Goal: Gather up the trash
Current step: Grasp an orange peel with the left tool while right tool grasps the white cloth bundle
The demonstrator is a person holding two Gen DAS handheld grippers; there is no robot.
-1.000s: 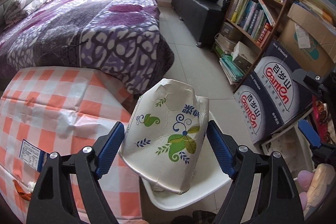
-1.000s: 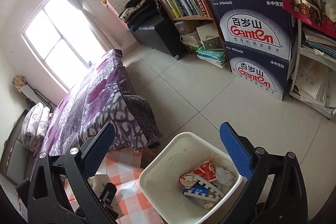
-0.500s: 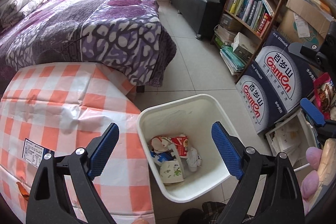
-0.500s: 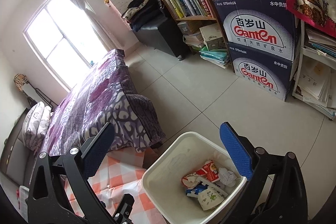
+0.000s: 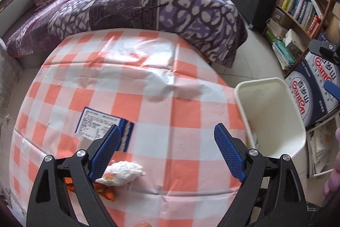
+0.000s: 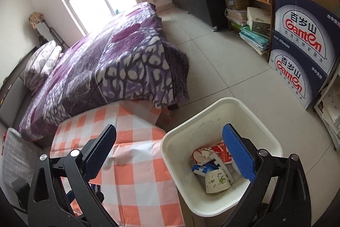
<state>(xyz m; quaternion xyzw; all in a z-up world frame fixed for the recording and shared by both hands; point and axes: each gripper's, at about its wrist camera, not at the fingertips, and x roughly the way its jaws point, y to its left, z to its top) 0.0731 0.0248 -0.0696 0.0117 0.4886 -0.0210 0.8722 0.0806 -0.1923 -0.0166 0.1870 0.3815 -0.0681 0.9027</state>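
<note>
Your left gripper hangs over the checked tabletop, jaws just spread, released; crumpled tissue beside its left finger. Your right gripper, jaws released, straddles the bin's rim. Paper cup lies inside. Floor beyond clear.

orange scrap half-hidden, label print unreadable

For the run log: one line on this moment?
left hand-held gripper: open, empty, over checked table | crumpled tissue: on table | paper cup: in white bin
</note>
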